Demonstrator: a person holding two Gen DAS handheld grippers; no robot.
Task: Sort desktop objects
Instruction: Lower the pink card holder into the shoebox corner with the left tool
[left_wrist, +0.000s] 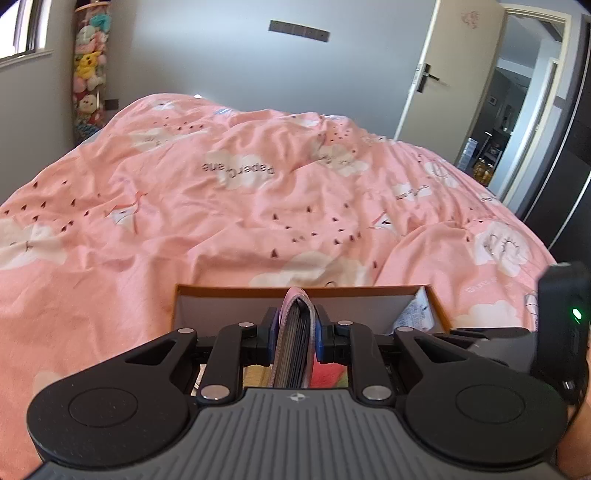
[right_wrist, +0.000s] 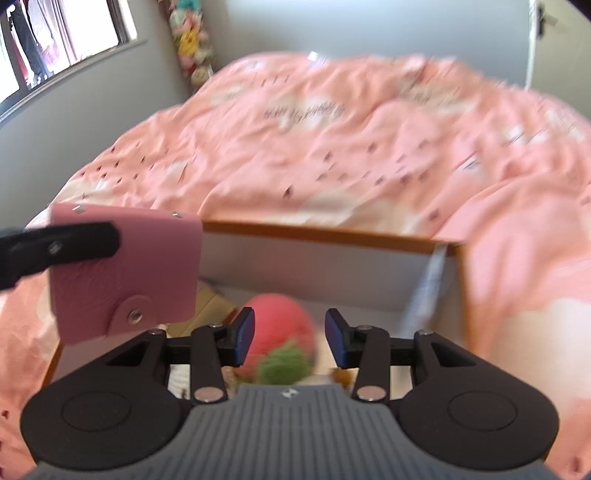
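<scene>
A pink card holder (left_wrist: 294, 332) is clamped upright between the 2 blue pads of the left gripper (left_wrist: 295, 334), held above an open cardboard box (left_wrist: 295, 291) that rests on a pink bedspread (left_wrist: 221, 206). The right gripper (right_wrist: 290, 338) is seen with its fingers spread apart, nothing between them. Below that gap, a strawberry plush toy (right_wrist: 279, 328) lies inside the box, slightly blurred.
</scene>
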